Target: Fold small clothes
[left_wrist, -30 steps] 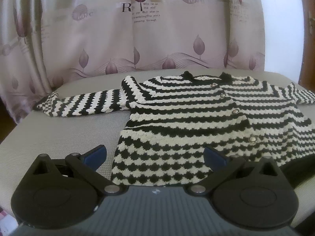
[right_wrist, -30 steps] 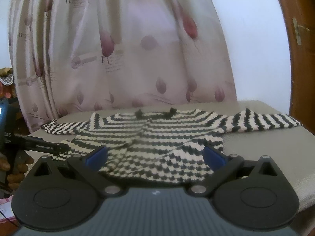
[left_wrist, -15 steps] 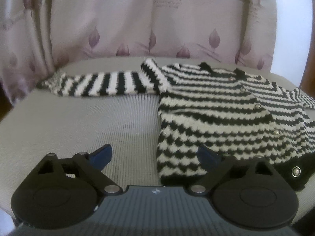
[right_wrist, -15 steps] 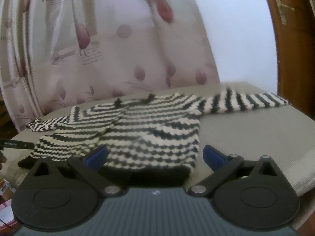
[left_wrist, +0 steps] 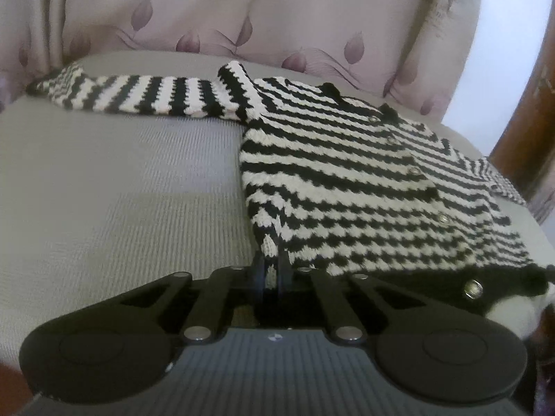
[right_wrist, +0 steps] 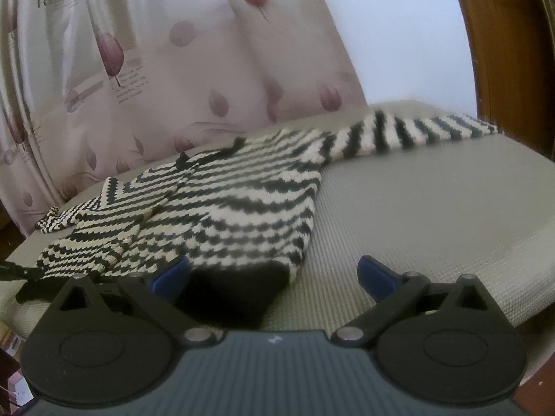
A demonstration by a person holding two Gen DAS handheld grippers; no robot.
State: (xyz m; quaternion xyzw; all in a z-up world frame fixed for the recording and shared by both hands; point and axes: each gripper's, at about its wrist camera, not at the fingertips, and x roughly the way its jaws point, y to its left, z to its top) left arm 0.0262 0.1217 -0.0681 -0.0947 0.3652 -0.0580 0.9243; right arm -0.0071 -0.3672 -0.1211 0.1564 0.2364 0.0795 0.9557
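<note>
A small black-and-white striped knitted cardigan (left_wrist: 347,180) lies flat on a grey cushioned surface (left_wrist: 121,190), sleeves spread to both sides. My left gripper (left_wrist: 272,270) is shut on the cardigan's near left bottom corner, which is pinched between the fingers. In the right wrist view the cardigan (right_wrist: 236,201) lies ahead and to the left, its right sleeve (right_wrist: 416,131) stretched out to the far right. My right gripper (right_wrist: 274,274) is open, its blue-padded fingers either side of the cardigan's black bottom right corner (right_wrist: 239,287).
A pink curtain with leaf prints (left_wrist: 242,17) hangs behind the grey surface (right_wrist: 433,208). A brown wooden door frame (right_wrist: 503,41) stands at the right. The surface's front edge drops off just below the right gripper.
My left gripper has moved in to the cardigan's left bottom corner and shut on it. My right gripper has moved closer to the right bottom corner, still open.
</note>
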